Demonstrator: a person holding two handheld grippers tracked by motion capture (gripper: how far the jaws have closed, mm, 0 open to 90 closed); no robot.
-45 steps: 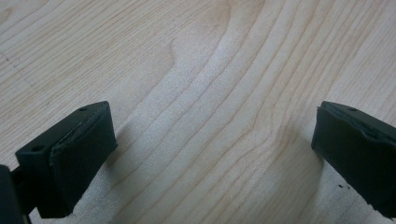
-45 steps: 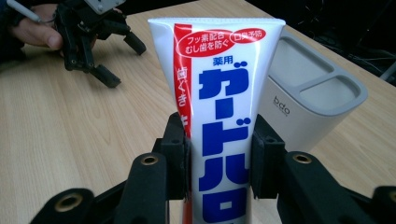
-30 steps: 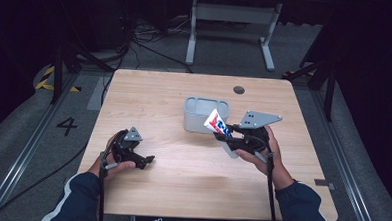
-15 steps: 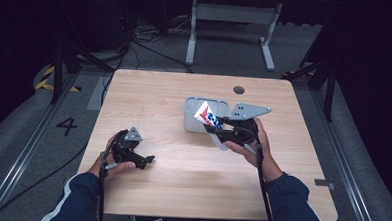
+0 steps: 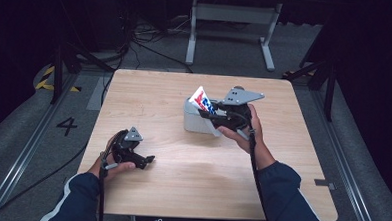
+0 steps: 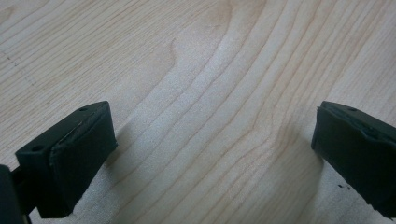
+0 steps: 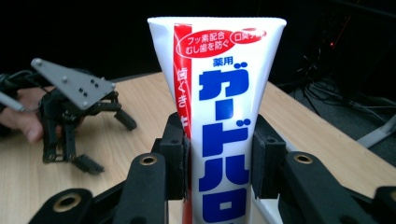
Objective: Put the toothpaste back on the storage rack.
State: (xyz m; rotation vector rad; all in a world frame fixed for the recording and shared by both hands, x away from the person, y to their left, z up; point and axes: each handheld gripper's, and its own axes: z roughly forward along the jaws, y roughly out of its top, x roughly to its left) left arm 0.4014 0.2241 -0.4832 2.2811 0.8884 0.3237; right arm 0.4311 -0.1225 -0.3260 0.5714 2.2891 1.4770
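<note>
- Toward 1 o'clock of the table's centre, the right gripper holds a toothpaste tube over a grey bin, jaws clamped on the tube's middle.
- Judged step: lowering the tube into the bin. Keep the squeeze steady, bring the lower end inside the rim, then release.
- Long axis: near upright in the right gripper view, flat crimped end up; from above it leans toward 11 o'clock.
- At 8 o'clock, the left gripper rests on the table, jaws wide apart over bare wood.
</note>
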